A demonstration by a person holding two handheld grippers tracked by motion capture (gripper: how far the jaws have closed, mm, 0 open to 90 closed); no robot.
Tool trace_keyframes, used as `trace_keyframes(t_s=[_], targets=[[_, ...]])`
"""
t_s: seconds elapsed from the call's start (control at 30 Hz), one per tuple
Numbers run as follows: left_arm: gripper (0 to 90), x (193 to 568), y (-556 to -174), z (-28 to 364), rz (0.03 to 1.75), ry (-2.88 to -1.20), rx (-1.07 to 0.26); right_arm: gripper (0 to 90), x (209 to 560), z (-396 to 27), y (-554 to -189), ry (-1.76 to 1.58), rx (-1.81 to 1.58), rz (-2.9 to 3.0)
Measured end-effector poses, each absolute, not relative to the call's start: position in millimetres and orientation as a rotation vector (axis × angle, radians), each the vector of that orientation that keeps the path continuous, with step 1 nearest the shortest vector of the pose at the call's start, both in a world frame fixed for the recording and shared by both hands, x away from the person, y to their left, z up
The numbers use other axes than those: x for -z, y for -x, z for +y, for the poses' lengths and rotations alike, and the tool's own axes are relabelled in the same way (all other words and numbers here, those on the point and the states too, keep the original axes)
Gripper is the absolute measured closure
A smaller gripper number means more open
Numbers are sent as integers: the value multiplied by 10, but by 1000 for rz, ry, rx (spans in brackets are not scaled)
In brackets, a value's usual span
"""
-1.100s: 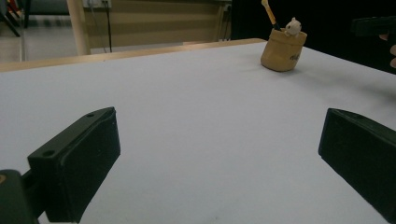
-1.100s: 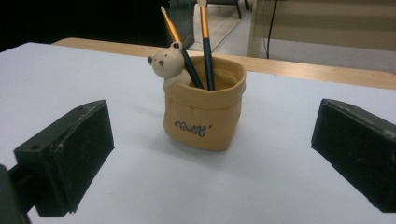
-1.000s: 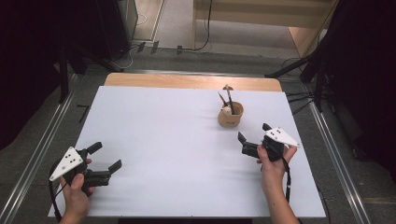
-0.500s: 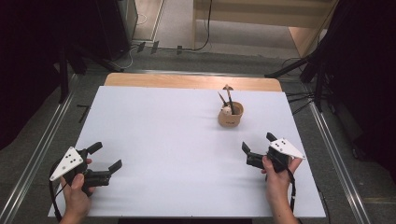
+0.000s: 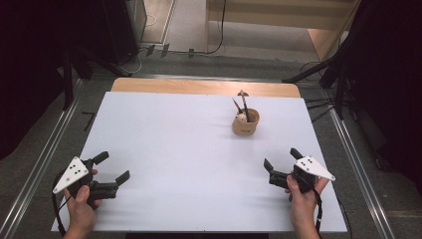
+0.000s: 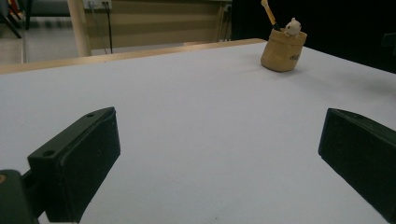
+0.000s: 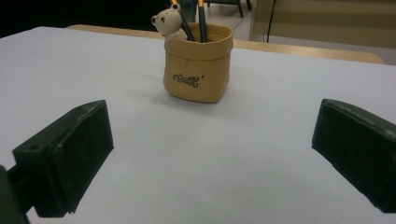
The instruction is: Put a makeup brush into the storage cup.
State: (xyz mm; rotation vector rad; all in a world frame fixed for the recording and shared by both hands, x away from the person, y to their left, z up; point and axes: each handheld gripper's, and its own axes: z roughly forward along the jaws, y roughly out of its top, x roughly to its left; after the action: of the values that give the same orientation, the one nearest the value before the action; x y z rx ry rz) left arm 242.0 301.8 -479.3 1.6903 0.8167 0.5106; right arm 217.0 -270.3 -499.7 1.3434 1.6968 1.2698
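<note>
The pen pot (image 5: 246, 122) is located ahead of the nearer right gripper (image 5: 280, 165); both grippers' jaws are spread wide, nothing held.

Flat white rectangular tabletop (image 5: 174, 149) fills the centre, with a bare light-wood strip (image 5: 199, 87) along its 12 o'clock edge. Silver metal floor rails (image 5: 39, 167) at 9 and 3 o'clock. Thin black cable (image 5: 222, 25) at 12 o'clock. Black curtain (image 5: 30, 74) at 10 o'clock.
</note>
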Motion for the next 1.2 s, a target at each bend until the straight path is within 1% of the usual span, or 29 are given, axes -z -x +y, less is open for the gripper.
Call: trace_keyframes(t_s=[1.2], targets=[[0,4777,-2397,2988,801,-1706,-514,0,5075,-3141,-1759,-1371,-1235,1667]])
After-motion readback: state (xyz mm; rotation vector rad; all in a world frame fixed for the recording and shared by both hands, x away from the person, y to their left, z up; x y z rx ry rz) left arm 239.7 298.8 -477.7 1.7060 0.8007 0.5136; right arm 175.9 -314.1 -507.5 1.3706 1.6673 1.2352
